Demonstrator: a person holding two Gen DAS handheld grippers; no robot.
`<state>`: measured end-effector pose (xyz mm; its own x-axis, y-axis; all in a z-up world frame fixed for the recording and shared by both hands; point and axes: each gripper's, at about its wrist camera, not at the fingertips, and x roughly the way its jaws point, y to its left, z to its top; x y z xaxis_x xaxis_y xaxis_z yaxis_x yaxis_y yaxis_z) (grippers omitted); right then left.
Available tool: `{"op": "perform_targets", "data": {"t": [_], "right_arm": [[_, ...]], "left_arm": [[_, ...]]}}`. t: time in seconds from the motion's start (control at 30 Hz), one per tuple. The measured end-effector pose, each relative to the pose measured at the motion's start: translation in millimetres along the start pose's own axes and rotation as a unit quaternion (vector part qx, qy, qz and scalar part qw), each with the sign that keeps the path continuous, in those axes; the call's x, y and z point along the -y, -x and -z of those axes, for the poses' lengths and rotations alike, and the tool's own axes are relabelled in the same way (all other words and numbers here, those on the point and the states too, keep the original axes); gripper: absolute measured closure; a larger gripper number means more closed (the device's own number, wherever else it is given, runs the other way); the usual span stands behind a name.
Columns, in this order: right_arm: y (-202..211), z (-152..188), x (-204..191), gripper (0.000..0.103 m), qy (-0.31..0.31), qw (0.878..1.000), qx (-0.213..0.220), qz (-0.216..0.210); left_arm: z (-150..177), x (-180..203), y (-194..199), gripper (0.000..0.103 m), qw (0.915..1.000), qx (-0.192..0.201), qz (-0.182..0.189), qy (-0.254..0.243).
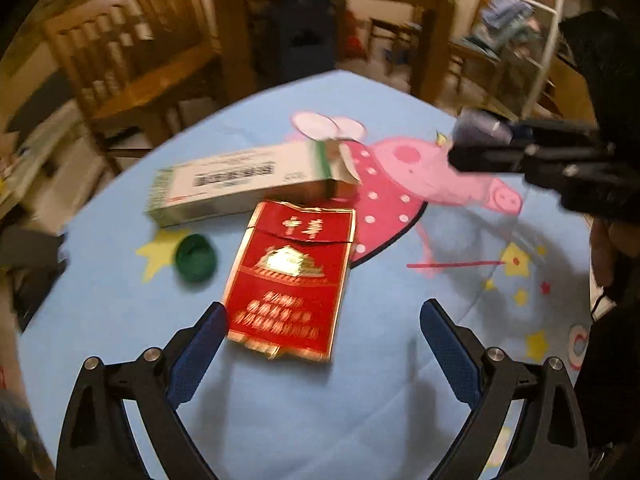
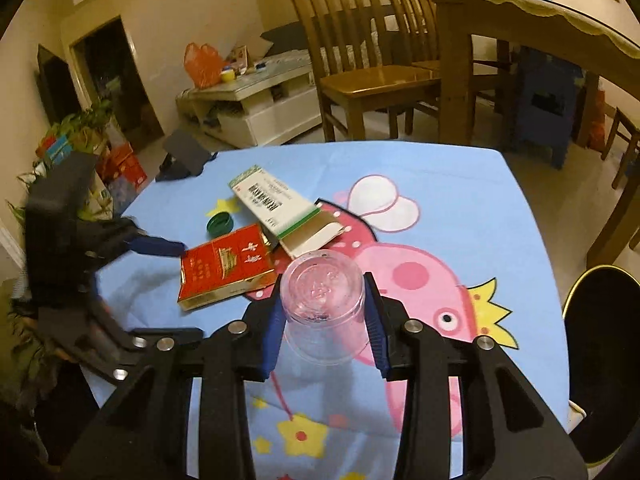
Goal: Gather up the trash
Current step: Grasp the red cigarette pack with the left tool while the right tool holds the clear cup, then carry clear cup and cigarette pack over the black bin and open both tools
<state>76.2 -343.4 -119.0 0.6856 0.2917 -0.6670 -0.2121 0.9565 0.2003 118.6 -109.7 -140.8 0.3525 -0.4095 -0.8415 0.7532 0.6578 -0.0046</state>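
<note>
A red cigarette pack [image 1: 288, 280] lies on the blue cartoon tablecloth [image 1: 360, 400], just ahead of my open left gripper [image 1: 322, 320], nearer its left finger. Behind it lie a white and green carton [image 1: 240, 184] with an open end and a green bottle cap [image 1: 196, 258]. My right gripper [image 2: 322, 312] is shut on a clear plastic cup [image 2: 322, 300], held above the cloth. In the right wrist view the pack [image 2: 224, 266], carton [image 2: 280, 210] and cap [image 2: 219, 224] lie ahead left, with the left gripper [image 2: 160, 246] beside the pack. The right gripper with the cup [image 1: 484, 130] shows at the right of the left wrist view.
A black round bin [image 2: 604, 360] stands off the table's right edge. A dark stand [image 2: 184, 156] sits at the table's far left corner. Wooden chairs [image 2: 360, 60] and a dining table [image 2: 540, 20] stand beyond. A white low cabinet [image 2: 256, 108] is at the back left.
</note>
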Motion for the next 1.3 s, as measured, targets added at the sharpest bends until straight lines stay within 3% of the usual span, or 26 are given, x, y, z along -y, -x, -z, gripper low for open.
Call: {"op": "perform_targets", "data": {"t": [0.13, 0.53, 0.63, 0.8, 0.87, 0.93, 1.07, 1.3], "right_arm": [[6.2, -3.4, 6.6, 0.066, -0.009, 1.0, 0.01, -0.003], [22.0, -10.0, 27.9, 0.065, -0.04, 0.999, 0.027, -0.012], [23.0, -8.9, 27.4, 0.065, -0.039, 0.999, 0.025, -0.01], [24.4, -8.5, 29.4, 0.065, -0.045, 0.999, 0.027, -0.009], [24.1, -8.3, 29.0, 0.065, -0.045, 0.999, 0.027, -0.008], [24.8, -8.5, 29.8, 0.065, -0.043, 0.999, 0.027, -0.009], [24.6, -10.5, 29.4, 0.065, -0.044, 0.998, 0.032, -0.01], [31.3, -8.7, 32.8, 0.065, -0.04, 0.998, 0.039, -0.009]], "left_arm": [[-13.2, -0.9, -14.6, 0.009, 0.9993, -0.006, 0.003, -0.036], [-24.2, -21.0, -19.1, 0.009, 0.9978, -0.014, 0.052, -0.039], [-24.6, -16.1, -32.8, 0.013, 0.9968, -0.034, 0.049, -0.054], [-23.5, -14.1, -35.5, 0.013, 0.9971, -0.022, 0.045, -0.058], [-21.5, -13.0, -34.2, 0.016, 0.9974, -0.017, 0.042, -0.057], [-17.7, -10.0, -27.9, 0.038, 0.9973, -0.007, 0.043, -0.06], [-12.7, -3.4, -22.7, 0.039, 0.9985, -0.002, 0.019, -0.052], [-0.1, 20.5, -7.2, 0.04, 0.9974, 0.008, -0.071, -0.011]]}}
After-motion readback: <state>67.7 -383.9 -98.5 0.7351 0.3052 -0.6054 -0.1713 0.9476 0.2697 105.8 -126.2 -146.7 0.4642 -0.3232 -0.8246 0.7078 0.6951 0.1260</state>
